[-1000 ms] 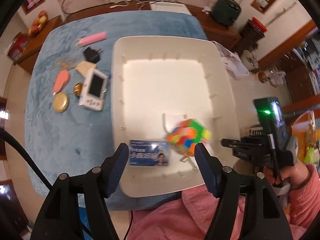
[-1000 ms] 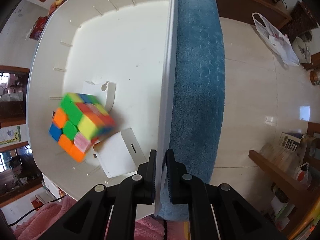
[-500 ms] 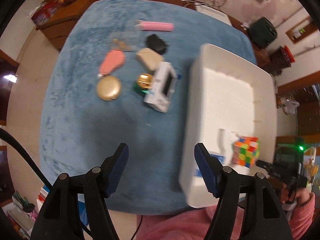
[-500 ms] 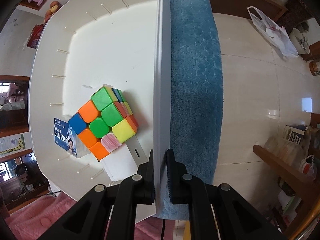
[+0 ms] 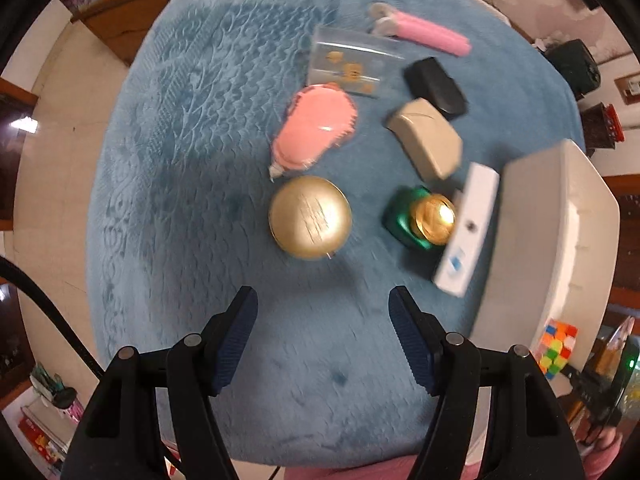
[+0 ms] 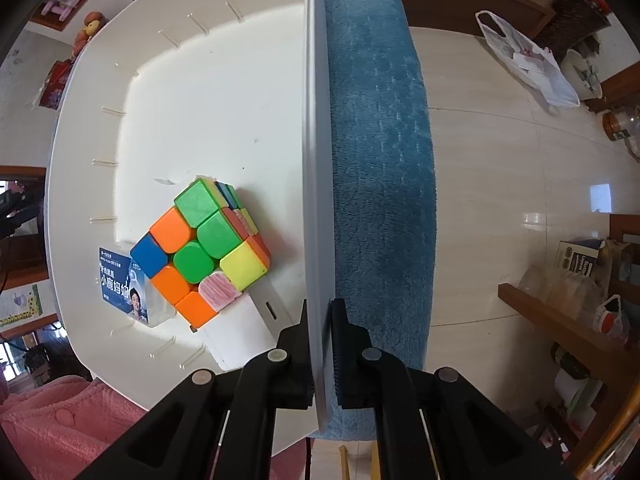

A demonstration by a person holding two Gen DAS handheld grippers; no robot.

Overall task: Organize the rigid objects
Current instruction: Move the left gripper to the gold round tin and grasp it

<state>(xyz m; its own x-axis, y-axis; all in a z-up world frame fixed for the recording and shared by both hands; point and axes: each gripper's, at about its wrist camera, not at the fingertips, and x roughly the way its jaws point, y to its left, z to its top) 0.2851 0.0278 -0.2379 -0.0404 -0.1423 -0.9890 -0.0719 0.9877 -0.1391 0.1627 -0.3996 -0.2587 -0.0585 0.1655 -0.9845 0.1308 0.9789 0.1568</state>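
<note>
My left gripper [image 5: 322, 312] hangs open over the blue cloth, nothing between its fingers. Just beyond it lie a gold round tin [image 5: 310, 218], a green and gold bottle [image 5: 420, 218] and a white handheld console [image 5: 466, 232] beside the white bin [image 5: 552, 232]. Farther off are a pink brush [image 5: 314, 132], a beige case [image 5: 426, 140], a black adapter [image 5: 436, 86], a clear card pack [image 5: 352, 62] and a pink tube [image 5: 428, 34]. My right gripper [image 6: 319, 312] is shut on the white bin's wall [image 6: 314, 160]. Inside rest a colour cube [image 6: 204, 248], a blue card box [image 6: 124, 284] and a white card [image 6: 244, 332].
The blue cloth [image 5: 180, 160] covers the table and ends at its rounded edge, with tiled floor [image 6: 500, 180] beyond. A pink sleeve [image 6: 60, 420] is near the bin's front corner. A wooden shelf with bags [image 6: 568, 308] stands to the right.
My left gripper swung from above the bin leftwards and down over the loose items on the cloth. The colour cube, tumbling a second ago, has settled in the bin beside the blue card box.
</note>
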